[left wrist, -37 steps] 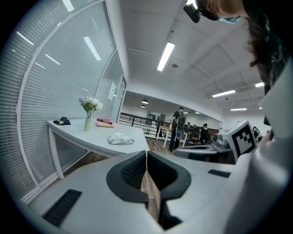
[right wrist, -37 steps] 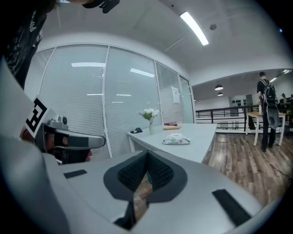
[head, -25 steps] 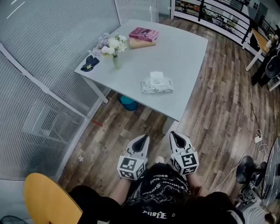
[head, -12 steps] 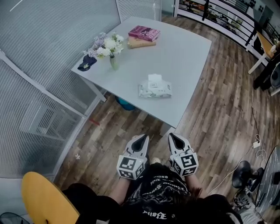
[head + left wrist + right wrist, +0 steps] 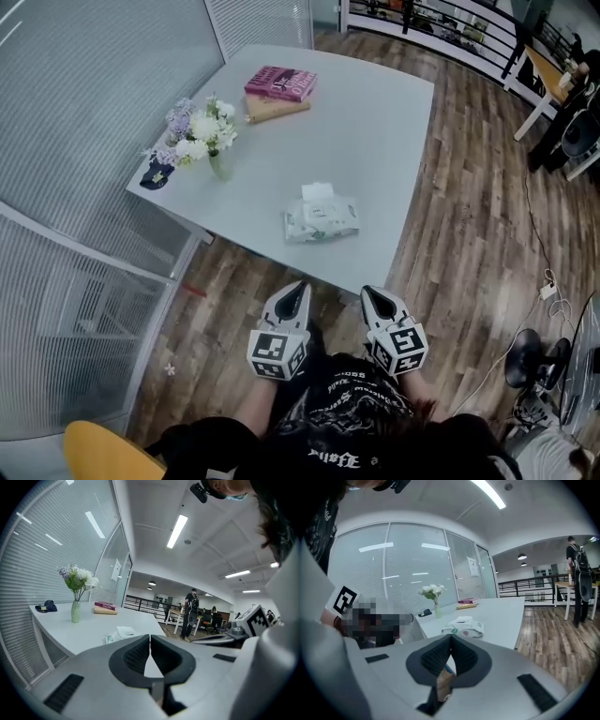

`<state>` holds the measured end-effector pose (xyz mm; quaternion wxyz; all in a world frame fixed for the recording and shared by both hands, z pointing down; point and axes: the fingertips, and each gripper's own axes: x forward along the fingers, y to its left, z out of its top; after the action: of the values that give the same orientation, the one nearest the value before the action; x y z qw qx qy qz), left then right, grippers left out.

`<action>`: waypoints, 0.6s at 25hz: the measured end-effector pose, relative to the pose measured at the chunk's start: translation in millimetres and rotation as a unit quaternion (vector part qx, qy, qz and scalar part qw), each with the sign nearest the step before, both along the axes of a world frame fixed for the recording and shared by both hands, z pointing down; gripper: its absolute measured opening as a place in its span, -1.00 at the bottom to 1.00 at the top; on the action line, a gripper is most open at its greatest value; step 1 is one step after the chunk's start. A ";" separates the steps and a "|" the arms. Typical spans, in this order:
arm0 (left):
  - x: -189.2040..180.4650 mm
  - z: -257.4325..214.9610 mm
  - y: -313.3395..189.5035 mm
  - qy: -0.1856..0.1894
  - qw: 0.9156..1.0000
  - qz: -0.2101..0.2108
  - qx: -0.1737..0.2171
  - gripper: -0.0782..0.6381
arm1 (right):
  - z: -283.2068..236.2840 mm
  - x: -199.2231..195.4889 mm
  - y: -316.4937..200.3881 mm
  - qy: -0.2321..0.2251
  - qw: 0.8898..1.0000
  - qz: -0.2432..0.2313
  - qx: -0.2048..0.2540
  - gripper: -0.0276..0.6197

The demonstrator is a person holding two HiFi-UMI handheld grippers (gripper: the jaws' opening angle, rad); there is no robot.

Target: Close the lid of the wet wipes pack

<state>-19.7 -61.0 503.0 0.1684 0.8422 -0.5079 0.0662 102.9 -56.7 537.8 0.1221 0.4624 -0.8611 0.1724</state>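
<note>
In the head view, a soft white wet wipes pack with green print [image 5: 321,218] lies flat on the pale grey bench [image 5: 366,131], close to its near edge and toward the near right corner. Its white lid flap [image 5: 317,192] stands raised on the pack's far side. A stack of a pink and a tan book [image 5: 279,86] sits by the far edge. A glass vase of white and lilac flowers [image 5: 199,139] and a dark cap [image 5: 156,174] are at the left corner. The left gripper [image 5: 293,287] and the right gripper [image 5: 367,293] are side by side over the wooden floor [image 5: 469,234], just short of the bench's near edge and well apart from the pack.

In the left gripper view, the dark ribbed fingers [image 5: 135,656] meet at their tips with nothing between them. The pack shows beyond them on the bench, left of the tips.

In the right gripper view, the fingers [image 5: 433,657] are likewise pressed together and empty. The pack lies ahead, just above the tips, its lid up.
</note>
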 end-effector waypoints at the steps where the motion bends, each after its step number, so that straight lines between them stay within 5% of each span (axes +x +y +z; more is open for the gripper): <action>1: -4.1 0.2 -12.4 -0.001 1.000 0.004 0.000 -0.75 | -0.7 -2.6 -11.6 -0.003 1.000 0.004 -0.001 -0.92; 15: -31.4 1.7 -138.0 -0.016 0.994 0.108 0.004 -0.75 | 2.2 -36.1 -131.1 -0.035 0.995 0.088 -0.041 -0.92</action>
<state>-51.1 -199.0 504.7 0.1483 0.8918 -0.4166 0.0955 66.8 -187.9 540.0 0.0948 0.5245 -0.8132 0.2335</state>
